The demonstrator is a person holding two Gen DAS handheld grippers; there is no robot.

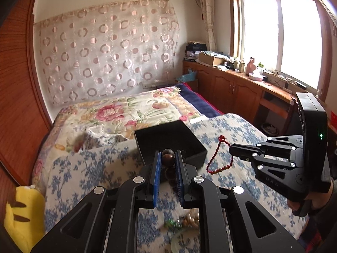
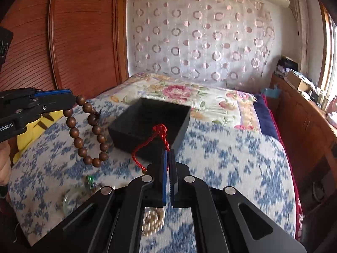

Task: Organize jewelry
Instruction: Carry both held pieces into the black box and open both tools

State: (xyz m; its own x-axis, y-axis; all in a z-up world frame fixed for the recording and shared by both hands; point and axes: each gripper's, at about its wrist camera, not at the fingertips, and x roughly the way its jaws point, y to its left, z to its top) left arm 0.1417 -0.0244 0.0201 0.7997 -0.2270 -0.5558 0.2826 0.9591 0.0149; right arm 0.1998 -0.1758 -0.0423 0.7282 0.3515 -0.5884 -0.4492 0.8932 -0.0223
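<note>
Left wrist view: The left gripper point(image 1: 168, 158) has its jaws clenched on a brown bead bracelet point(image 1: 167, 159); dark round beads sit between the blue pads, and further beads hang below them. Directly beyond the jaws, a black open box point(image 1: 168, 141) rests on the bed point(image 1: 88, 168), which is covered with a blue-and-white floral cloth. To the right, the right gripper point(image 1: 230, 148) is held above the bed by a hand point(image 1: 311, 202). A red cord bracelet point(image 1: 219, 158) hangs as a loop from its tip, clear of the cloth and just beside the box's right corner. Below the left gripper's frame, more jewelry point(image 1: 185, 221) lies on the cloth: pale beads, a green piece and a clear ring, all blurred. A yellow plush toy point(image 1: 23, 217) lies at the bed's left edge.

Right wrist view: The right gripper point(image 2: 168, 156) has its jaws closed tight on the red cord bracelet point(image 2: 151, 143); the cord loops up from the pads, with its knot showing in front of the black open box point(image 2: 147, 124). The box stands on the bed point(image 2: 231, 168) just beyond the jaws. At the left, the left gripper point(image 2: 72, 101) grips the brown bead bracelet point(image 2: 88, 130) at its top; the ring of beads hangs freely above the cloth, left of the box. A strand of pale beads point(image 2: 153, 219) lies on the cloth beneath the right gripper's frame. A clear ring point(image 2: 73, 198) and a green piece point(image 2: 90, 179) lie lower left, blurred.
</note>
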